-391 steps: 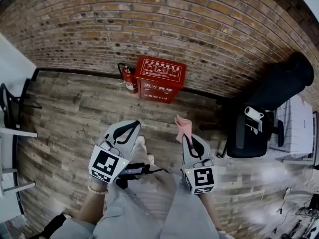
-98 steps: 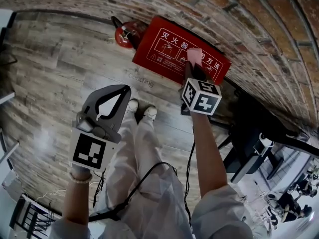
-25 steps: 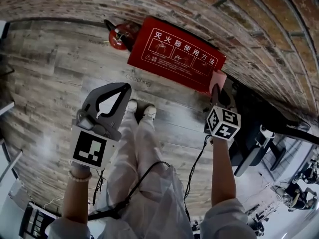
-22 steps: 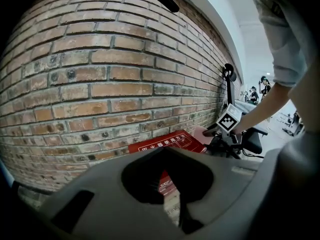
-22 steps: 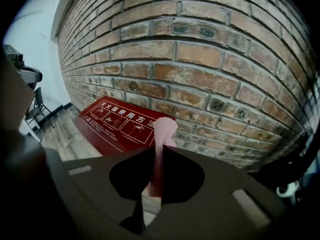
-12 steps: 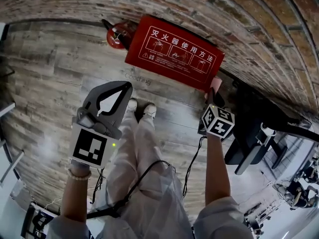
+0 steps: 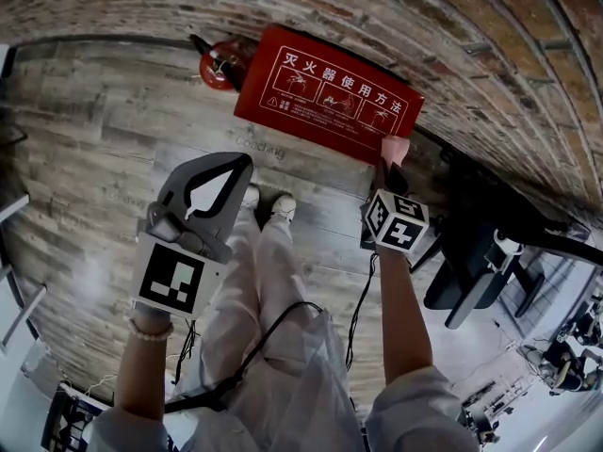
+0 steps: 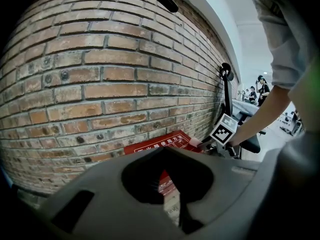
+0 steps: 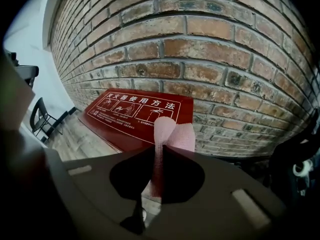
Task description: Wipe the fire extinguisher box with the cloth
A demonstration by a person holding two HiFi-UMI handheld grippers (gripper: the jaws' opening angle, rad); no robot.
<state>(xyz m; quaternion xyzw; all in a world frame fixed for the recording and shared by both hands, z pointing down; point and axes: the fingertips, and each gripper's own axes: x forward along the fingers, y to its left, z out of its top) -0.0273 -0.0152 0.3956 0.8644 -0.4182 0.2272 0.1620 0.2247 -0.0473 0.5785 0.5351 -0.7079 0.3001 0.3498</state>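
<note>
Fire extinguisher box (image 7: 325,92), red, stands on the wood floor (image 7: 94,158) against a brick wall (image 7: 424,17) at twelve o'clock. The right gripper (image 7: 388,169), clamped on a pink cloth (image 7: 394,149), holds it at the box's right corner. The left gripper (image 7: 236,161), at nine o'clock, has its jaws together with nothing between them. A fire extinguisher (image 7: 219,64) stands left of the box, and a black chair (image 7: 480,252) is at three o'clock.

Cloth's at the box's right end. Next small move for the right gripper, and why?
Probably sweep the pink cloth left across the fire extinguisher box lid. The right gripper is shut on the cloth at the box's right corner, so the whole printed lid lies to its left.
</note>
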